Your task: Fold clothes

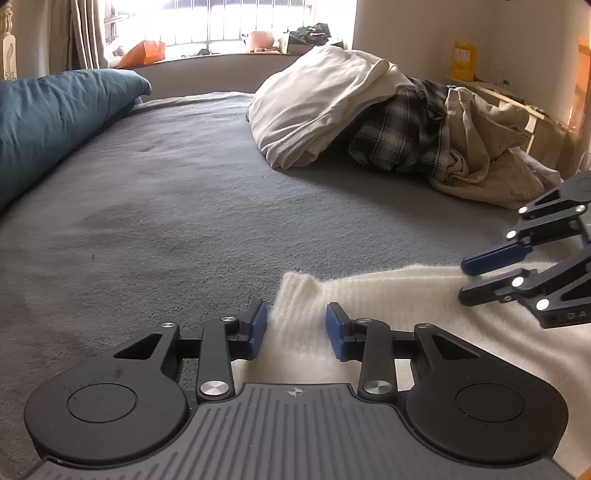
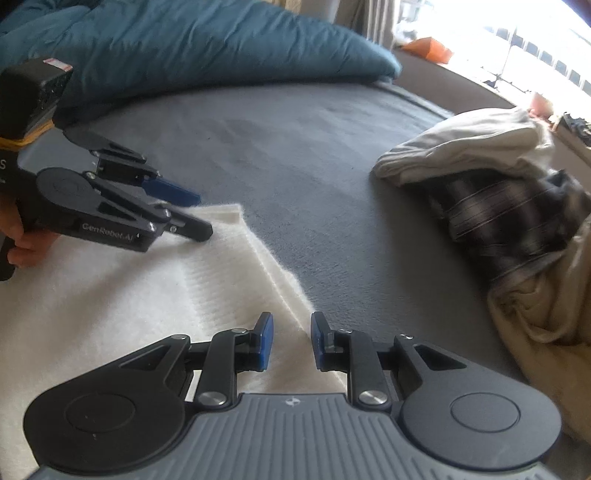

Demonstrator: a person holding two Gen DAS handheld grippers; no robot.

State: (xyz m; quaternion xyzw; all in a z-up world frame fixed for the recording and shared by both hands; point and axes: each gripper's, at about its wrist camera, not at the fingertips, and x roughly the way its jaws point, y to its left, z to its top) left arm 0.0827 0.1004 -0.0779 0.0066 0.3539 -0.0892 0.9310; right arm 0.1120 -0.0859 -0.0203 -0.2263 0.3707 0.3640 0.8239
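1. Cream knit garment [image 2: 122, 295] spread flat on near side of grey bed [image 1: 184, 184], straight far edge running left to right.
2. Left gripper [image 1: 295, 325] parted, empty, straddling far left corner.
3. Right gripper [image 2: 291, 339] parted, empty, over same edge further right.
4. Unfolded pile [image 1: 369, 110] far right, well apart.

Daylight poured in from the window [image 1: 258, 26], which was blown out to white glare in both views. The grey bed cover [image 1: 184, 192] was evenly lit, with soft shadows under the pile of clothes [image 1: 388, 122]. Fisheye bending curved the edges and darkened the corners. The right wrist view showed motion blur on the plaid shirt [image 2: 509, 221].
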